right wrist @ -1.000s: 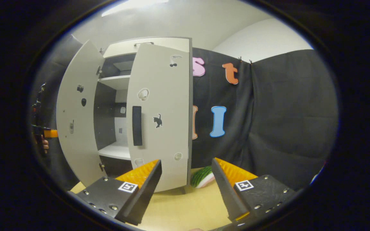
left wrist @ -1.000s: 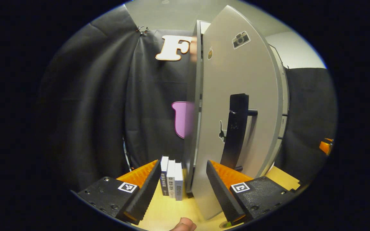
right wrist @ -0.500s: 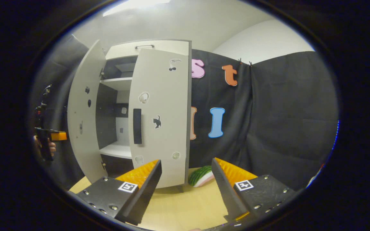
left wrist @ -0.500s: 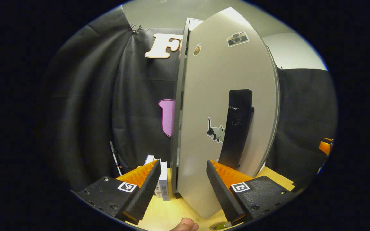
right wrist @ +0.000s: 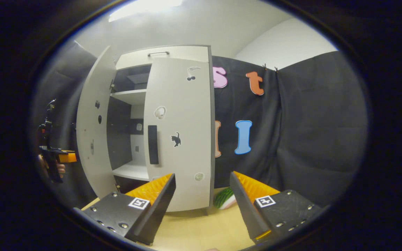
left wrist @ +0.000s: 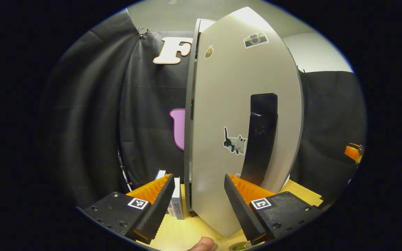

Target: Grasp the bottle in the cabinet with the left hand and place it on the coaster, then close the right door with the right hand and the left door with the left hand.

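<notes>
- Since a second ago the left door (left wrist: 236, 115) has swung further round in the left gripper view: more of its outer face shows, its cat sticker (left wrist: 235, 141) is in full sight, and the gap at its hinge side has narrowed.
- In the right gripper view the cabinet (right wrist: 159, 125) has slid a little to the right and sits smaller than before; the left door (right wrist: 94, 125) covers more of the opening.
- The right door (right wrist: 183, 132) lies flat across its half, as it did before.
- The left gripper (left wrist: 198, 204) has its fingers well apart, holding nothing; the door's lower edge stands between them, and I cannot tell whether it touches either one.
- The door's handle (left wrist: 259, 139) rises just above the right-hand finger.
- Seen from the right, the left gripper (right wrist: 61, 158) sits just outside the left door.
- The right gripper (right wrist: 202, 205) is spread wide and empty, well back from the cabinet.
- Books (left wrist: 175, 200) stand on the table (left wrist: 183, 233) beside the cabinet.
- A melon slice (right wrist: 226, 199) lies by the cabinet's right foot.
- The bottle's place cannot be told.
</notes>
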Demonstrator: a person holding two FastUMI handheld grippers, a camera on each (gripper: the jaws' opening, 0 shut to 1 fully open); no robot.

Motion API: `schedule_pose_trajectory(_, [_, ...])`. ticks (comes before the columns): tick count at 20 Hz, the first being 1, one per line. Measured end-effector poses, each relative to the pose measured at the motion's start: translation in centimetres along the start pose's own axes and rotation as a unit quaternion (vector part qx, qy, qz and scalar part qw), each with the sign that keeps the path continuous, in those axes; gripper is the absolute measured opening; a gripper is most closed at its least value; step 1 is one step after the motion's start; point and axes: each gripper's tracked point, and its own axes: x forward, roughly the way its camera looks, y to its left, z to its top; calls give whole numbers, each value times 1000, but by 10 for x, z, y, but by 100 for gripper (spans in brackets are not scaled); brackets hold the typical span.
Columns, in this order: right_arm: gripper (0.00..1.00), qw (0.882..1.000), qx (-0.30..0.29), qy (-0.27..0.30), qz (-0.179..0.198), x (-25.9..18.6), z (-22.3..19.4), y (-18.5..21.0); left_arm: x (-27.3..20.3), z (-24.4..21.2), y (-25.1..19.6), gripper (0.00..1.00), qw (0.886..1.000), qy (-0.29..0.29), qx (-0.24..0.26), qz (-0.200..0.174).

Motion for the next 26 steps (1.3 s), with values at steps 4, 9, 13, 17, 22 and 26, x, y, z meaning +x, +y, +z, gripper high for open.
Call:
schedule_pose_trajectory(4, [92, 1000, -5, 7, 6, 0, -3, -3, 3, -2, -2, 91, 1000, 10, -12, 4])
schedule_pose_trajectory(9, [95, 999, -11, 10, 30, 5, 0, 3, 7, 3, -5, 88, 1000, 11, -9, 19])
schedule_pose_trajectory(13, [95, 999, 2, 0, 37, 10, 8, 4, 11, 6, -11, 91, 1000, 14, -12, 25])
schedule_pose_trajectory(17, [95, 999, 8, -1, 42, 7, 10, 5, 17, 8, -28, 88, 999, 14, -16, 28])
schedule_pose_trajectory(22, [92, 999, -11, 3, 48, -13, 8, -4, 12, 23, -63, 89, 1000, -4, -16, 18])
schedule_pose_trajectory(26, [97, 999, -5, -5, 54, -32, 17, -11, -18, 29, -81, 89, 1000, -15, -6, 25])
